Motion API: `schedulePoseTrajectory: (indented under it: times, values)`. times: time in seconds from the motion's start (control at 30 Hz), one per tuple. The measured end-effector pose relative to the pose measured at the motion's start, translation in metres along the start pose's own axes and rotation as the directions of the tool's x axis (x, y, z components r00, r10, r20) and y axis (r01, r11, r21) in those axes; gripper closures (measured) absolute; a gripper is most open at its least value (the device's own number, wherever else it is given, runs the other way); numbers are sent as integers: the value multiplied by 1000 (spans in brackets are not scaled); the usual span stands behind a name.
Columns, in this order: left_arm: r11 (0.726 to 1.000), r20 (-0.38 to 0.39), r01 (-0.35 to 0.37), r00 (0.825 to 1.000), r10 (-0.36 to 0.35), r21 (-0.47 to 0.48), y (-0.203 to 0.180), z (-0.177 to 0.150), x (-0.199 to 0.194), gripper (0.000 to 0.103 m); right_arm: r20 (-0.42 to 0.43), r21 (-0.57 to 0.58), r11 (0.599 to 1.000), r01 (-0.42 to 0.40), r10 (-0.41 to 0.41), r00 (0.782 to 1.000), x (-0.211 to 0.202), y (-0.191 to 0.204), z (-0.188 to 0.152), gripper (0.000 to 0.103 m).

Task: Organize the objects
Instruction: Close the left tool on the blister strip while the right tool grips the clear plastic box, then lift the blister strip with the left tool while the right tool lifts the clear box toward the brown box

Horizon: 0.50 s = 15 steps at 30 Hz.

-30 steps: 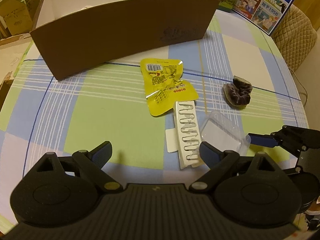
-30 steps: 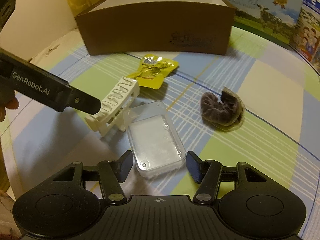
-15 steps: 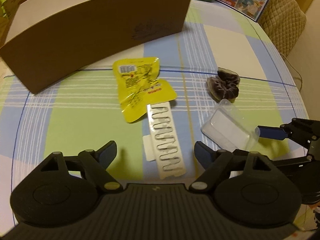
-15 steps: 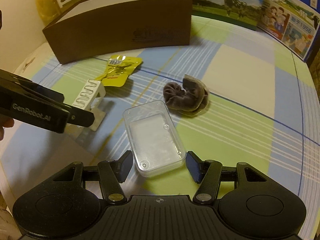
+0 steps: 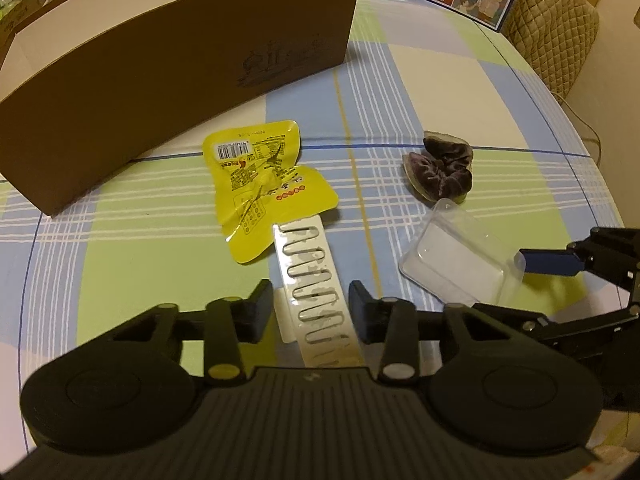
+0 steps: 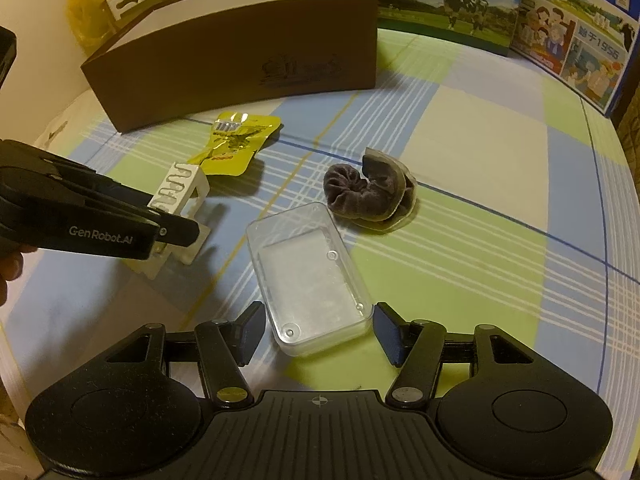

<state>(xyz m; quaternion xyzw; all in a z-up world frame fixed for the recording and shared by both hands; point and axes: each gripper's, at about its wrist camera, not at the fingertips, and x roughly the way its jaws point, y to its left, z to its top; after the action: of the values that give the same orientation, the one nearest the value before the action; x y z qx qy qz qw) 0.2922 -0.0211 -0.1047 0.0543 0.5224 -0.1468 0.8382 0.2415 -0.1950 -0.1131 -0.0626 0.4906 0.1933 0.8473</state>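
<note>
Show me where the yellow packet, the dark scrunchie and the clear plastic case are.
yellow packet [image 5: 264, 184], left wrist view, middle of its printed face.
dark scrunchie [image 6: 362, 196], right wrist view, its gathered fabric.
clear plastic case [image 6: 308, 276], right wrist view, centre of its flat top.

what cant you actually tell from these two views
- Inside of the brown box: hidden by its front wall in both views.
- Near end of the white slotted strip: left wrist view, cut off by the left gripper.
- Yellow packet print: too small.
- Right gripper contact with the clear tray: unclear.
</note>
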Motion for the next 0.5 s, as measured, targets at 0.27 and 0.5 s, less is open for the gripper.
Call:
schedulePoseTrajectory:
  times: [0.27,0.5]
  values:
    - [1000,4,-23,1000,23,9,8,-10,-8,80,-1,-69,998,-1,1,1000,8,7,6,42]
    - [997,-3,-53,999,53,-51,29,-22,-16,79,19,-128,992,8,-6,1000,15,13,15,41]
